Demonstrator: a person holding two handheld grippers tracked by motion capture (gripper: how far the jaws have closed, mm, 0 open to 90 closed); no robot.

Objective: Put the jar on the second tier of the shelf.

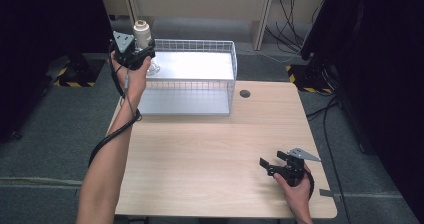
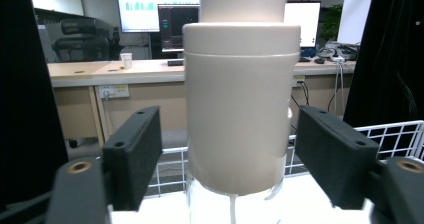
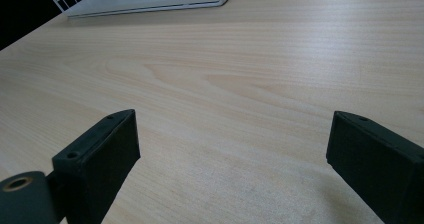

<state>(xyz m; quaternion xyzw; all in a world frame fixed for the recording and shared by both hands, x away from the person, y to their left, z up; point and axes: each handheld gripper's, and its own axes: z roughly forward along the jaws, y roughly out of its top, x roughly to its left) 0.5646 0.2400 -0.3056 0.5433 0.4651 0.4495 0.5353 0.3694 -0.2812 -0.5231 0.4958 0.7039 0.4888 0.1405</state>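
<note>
Left gripper (image 2: 235, 159) fingers released around cream cylindrical bottle (image 2: 241, 94) on white wire basket shelf (image 1: 200, 66); withdraw straight back, avoiding nudges. Right gripper (image 3: 232, 154) fingers released.

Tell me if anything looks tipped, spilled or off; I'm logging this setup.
Nothing stands out. The cream bottle stands upright on the wire rack's top shelf, between the left gripper's open jaws. The right gripper rests open on the table.

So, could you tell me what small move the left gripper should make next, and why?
Probably draw the left gripper straight back from the cream bottle. In the left gripper view its jaws stand apart from the bottle's sides, with gaps on both, and the bottle seems to stand on the upper shelf of the wire rack, so it looks released.
</note>
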